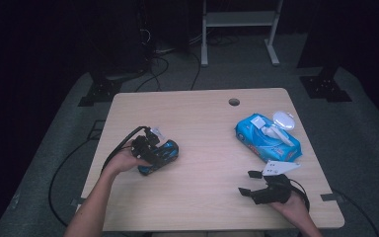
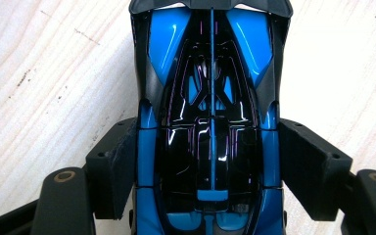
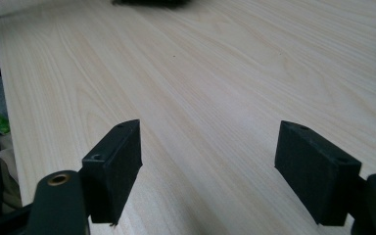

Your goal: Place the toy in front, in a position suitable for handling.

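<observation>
A: Where's the toy car [image 1: 159, 156] sitting?

B: On the left half of the table [image 1: 202, 148], well in from the left edge and about midway between the near and far edges. The left gripper [image 2: 209, 161] has it: in the left gripper view both pads [image 2: 120, 161] press against the car's blue and black flanks, so the jaws are clamped on its body.

A: And the other hand?

B: The right gripper [image 1: 249, 183] is low over the near right corner, close to the front edge. Its jaws stand wide with only bare wood between them.

A: Anything crowding that side?

B: A blue wipes pack [image 1: 267, 138] lies near the right edge, just beyond the right gripper. Its white lid looks flipped up, though that's hard to be sure of from above. The broad middle of the table between the car and the pack is bare wood.
</observation>
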Action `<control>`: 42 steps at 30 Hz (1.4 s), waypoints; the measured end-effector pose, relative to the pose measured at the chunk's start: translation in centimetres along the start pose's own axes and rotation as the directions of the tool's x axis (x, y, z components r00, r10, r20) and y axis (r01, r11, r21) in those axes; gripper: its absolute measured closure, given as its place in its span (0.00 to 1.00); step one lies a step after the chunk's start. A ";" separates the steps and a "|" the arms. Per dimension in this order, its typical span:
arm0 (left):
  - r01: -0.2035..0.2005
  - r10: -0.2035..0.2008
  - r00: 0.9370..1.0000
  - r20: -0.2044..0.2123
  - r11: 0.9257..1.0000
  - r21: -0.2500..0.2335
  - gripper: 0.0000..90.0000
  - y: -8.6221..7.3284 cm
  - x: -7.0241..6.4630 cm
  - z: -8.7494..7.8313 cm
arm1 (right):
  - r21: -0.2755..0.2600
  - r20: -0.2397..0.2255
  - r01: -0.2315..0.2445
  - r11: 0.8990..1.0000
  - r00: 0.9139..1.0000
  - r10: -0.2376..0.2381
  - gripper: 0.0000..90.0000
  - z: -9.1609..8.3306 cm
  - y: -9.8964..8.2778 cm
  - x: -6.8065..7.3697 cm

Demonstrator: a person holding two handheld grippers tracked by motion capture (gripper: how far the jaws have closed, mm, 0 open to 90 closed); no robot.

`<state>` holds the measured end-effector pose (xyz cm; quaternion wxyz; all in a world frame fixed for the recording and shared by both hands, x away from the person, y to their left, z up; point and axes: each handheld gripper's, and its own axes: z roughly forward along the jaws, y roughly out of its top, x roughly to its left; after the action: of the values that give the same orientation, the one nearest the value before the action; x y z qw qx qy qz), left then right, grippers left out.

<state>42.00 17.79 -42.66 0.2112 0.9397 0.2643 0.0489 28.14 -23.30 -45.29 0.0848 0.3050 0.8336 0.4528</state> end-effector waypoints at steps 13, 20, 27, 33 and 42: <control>-0.174 0.175 0.984 0.036 0.984 -0.024 0.31 4.9 -5.8 0.5 | -0.023 0.013 -0.008 1.000 1.000 0.009 0.27 -0.6 0.2 -0.3; -0.267 0.268 0.958 0.096 0.963 -0.030 0.31 7.6 -9.9 2.6 | -0.052 0.039 -0.033 0.998 0.999 0.035 0.27 -1.8 -0.2 -1.0; -0.324 0.317 0.935 0.161 0.946 0.016 0.31 8.5 -12.8 6.0 | -0.056 0.051 -0.043 0.998 0.998 0.046 0.27 -2.3 -0.5 -1.4; -0.315 0.312 0.937 0.154 0.949 -0.005 0.31 8.1 -12.8 5.9 | -0.046 0.078 -0.030 0.998 0.996 0.033 0.27 -2.1 -0.4 -1.4; -0.224 0.241 0.966 0.092 0.960 -0.165 0.14 5.8 -12.2 3.2 | -0.108 0.372 -0.020 0.994 0.926 0.059 0.27 -5.3 3.2 -5.3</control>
<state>34.99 5.79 -42.90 0.2902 0.9465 0.1352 0.0410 31.54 -28.85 -40.40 0.2486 0.3978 0.7714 0.4300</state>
